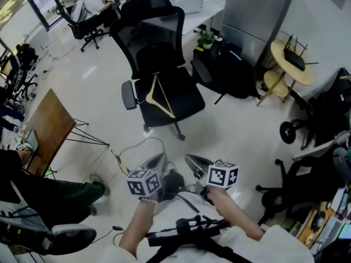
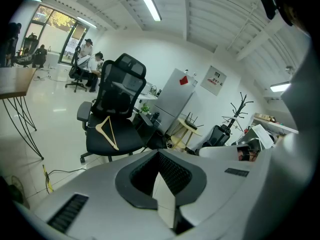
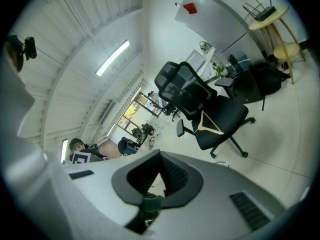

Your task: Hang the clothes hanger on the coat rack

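Note:
A pale wooden clothes hanger (image 1: 159, 96) lies on the seat of a black office chair (image 1: 159, 64); it also shows in the left gripper view (image 2: 108, 132) and the right gripper view (image 3: 210, 124). A black coat rack (image 2: 239, 106) stands far off at the right by the wall. My left gripper (image 1: 159, 156) (image 2: 160, 159) and right gripper (image 1: 191, 159) (image 3: 159, 164) hover side by side low in the head view, well short of the chair. Both point toward it, are shut and hold nothing.
A wooden table (image 1: 49, 126) on thin legs stands at left, with a seated person's legs (image 1: 55, 193) below it. A cable (image 1: 137, 146) trails on the floor before the chair. A round side table (image 1: 293, 64), a grey cabinet (image 1: 255, 10) and black bags (image 1: 236, 73) lie at right.

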Demonstrator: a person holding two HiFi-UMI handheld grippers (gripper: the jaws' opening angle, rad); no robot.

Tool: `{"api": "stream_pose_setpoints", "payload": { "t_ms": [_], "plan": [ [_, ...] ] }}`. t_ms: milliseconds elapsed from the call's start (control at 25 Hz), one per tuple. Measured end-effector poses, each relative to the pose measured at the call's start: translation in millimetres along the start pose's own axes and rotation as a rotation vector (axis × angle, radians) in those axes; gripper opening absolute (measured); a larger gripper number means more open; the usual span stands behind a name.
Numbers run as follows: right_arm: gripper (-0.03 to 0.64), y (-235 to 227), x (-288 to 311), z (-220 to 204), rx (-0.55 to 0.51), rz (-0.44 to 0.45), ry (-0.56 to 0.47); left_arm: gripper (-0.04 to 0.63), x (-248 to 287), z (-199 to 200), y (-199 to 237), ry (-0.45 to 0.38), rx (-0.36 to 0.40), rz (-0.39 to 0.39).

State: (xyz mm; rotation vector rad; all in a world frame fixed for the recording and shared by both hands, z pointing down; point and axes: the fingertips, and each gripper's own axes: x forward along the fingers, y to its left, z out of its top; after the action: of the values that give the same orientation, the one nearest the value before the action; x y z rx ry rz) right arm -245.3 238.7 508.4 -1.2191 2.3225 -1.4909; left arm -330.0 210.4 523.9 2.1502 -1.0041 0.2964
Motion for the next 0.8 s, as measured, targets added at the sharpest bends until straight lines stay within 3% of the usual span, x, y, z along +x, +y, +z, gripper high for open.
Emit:
{"api": "stream_pose_setpoints", "payload": {
  "t_ms": [360,800],
  "plan": [
    [0.008,-24,29,23,-0.006,-0.023,0.043,-0.002,37,14,18,0.017,-0.031,0.0],
    [0.011,-54,102,93,-0.047,-0.044,0.072,-0.002,98,74,65,0.014,-0.058,0.012]
  ]
}}
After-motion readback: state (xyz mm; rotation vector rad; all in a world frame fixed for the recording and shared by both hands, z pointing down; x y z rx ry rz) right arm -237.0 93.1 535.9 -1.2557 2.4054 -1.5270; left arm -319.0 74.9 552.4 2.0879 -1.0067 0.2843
